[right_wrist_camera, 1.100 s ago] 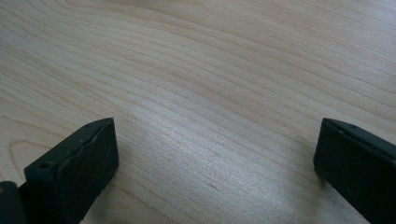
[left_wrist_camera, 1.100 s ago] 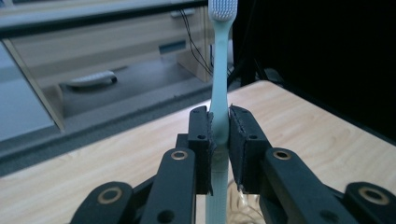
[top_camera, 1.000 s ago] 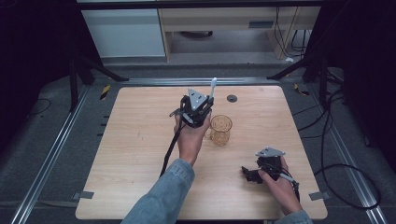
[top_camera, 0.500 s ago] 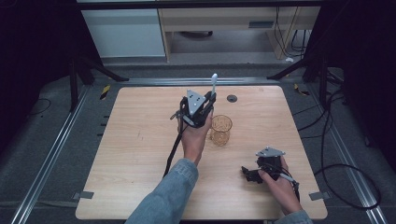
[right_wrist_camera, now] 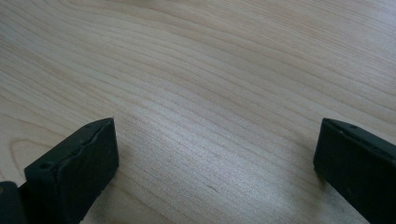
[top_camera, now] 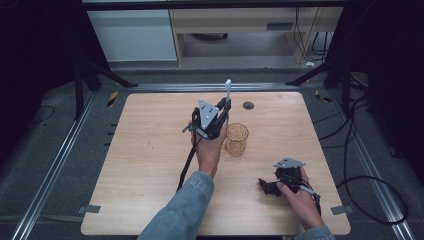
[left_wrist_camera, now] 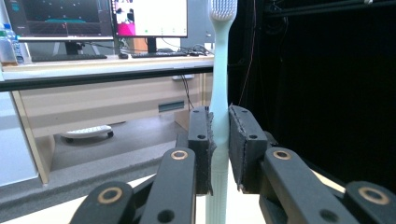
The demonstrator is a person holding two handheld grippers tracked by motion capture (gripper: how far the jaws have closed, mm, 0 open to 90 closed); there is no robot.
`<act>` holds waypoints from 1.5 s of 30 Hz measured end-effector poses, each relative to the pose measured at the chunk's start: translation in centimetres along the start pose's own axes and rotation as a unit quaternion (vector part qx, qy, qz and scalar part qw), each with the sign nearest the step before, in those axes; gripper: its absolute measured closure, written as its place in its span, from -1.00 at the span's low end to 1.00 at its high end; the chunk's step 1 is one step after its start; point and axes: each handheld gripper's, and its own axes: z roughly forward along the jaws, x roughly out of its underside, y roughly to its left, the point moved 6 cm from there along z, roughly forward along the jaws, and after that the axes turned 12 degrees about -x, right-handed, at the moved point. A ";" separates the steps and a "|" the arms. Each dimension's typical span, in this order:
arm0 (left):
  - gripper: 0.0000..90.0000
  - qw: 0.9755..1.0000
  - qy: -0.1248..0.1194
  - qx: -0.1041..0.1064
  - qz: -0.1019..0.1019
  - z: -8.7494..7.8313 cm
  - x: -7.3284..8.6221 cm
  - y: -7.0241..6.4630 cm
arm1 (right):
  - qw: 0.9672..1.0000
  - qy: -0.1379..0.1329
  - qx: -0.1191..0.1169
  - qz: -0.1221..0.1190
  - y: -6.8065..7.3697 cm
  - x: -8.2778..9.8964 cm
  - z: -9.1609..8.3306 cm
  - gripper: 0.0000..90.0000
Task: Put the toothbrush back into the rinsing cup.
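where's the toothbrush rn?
High view: the toothbrush stands upright, bristles up, clamped in the left claw above mid-table, just left of the amber glass cup.

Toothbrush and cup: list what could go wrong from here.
1. The left gripper pinches the toothbrush on its thin handle alone; it might pivot or slip between the pads.
2. The cup stands right beside the left hand with nothing steadying it, and the right gripper rests open, far off: a nudge could tip it.

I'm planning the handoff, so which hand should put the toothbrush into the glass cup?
Probably left: the left gripper already clamps the toothbrush upright beside the glass cup. The right gripper rests open, farther away.
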 end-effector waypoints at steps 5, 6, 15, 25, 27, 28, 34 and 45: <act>0.75 1.000 -0.002 -0.002 -0.016 0.1 0.5 0.4 | 1.000 -0.001 0.002 -0.008 -0.2 0.0 0.1 -0.99; 0.75 1.000 -0.003 -0.004 -0.016 0.0 0.6 0.5 | 1.000 -0.001 0.001 -0.009 -0.2 0.0 0.1 -0.99; 0.75 1.000 -0.001 -0.010 -0.023 -0.3 1.9 1.1 | 1.000 -0.001 0.000 -0.013 -0.2 0.0 0.1 -0.99; 0.75 1.000 0.003 -0.010 -0.028 -0.5 2.7 1.4 | 1.000 -0.001 0.000 -0.012 -0.2 0.0 0.1 -0.99; 0.75 1.000 0.004 -0.011 -0.028 -0.5 2.9 1.5 | 1.000 -0.001 0.000 -0.012 -0.2 0.0 0.1 -0.99; 0.75 0.999 0.005 -0.011 -0.030 -0.4 3.0 1.5 | 1.000 -0.001 0.000 -0.012 -0.2 0.0 0.1 -0.99; 0.75 0.999 0.006 -0.020 -0.024 -0.6 3.3 1.5 | 1.000 -0.001 0.000 -0.012 -0.2 0.0 0.1 -0.99; 0.75 0.999 0.011 -0.034 -0.010 -0.5 4.2 0.9 | 1.000 -0.001 -0.001 -0.012 -0.2 0.0 0.1 -0.99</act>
